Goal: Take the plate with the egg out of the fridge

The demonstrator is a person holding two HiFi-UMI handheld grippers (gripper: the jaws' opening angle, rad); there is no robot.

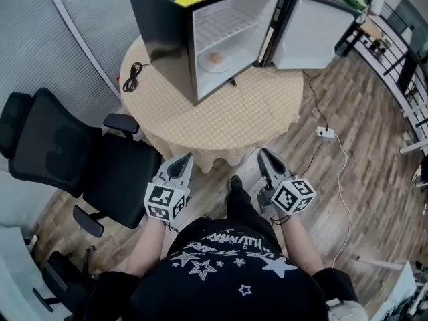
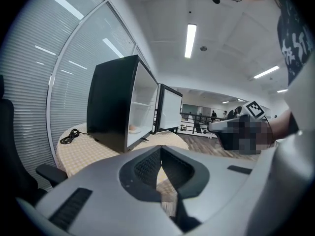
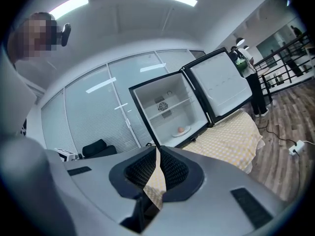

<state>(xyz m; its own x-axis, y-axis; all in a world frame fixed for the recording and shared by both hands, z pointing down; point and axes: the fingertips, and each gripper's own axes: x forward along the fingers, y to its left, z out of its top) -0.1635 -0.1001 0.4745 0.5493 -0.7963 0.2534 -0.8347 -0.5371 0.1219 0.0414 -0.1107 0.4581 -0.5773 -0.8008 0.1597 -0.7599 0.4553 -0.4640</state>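
While your left hand-held gripper (image 1: 186,158) and right hand-held gripper (image 1: 263,154) are pressed together, empty, you're at the approach. Spread one for the plate (image 1: 226,65) ahead.

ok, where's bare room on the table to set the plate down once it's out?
Widest bare patch: table between the fridge mouth and its near edge. Narrow strip left of the fridge, shared with a coiled cable. Right side is cramped under the open door.

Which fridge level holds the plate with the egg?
The bottom one: the plate with the egg sits on the fridge floor, under the wire shelf.
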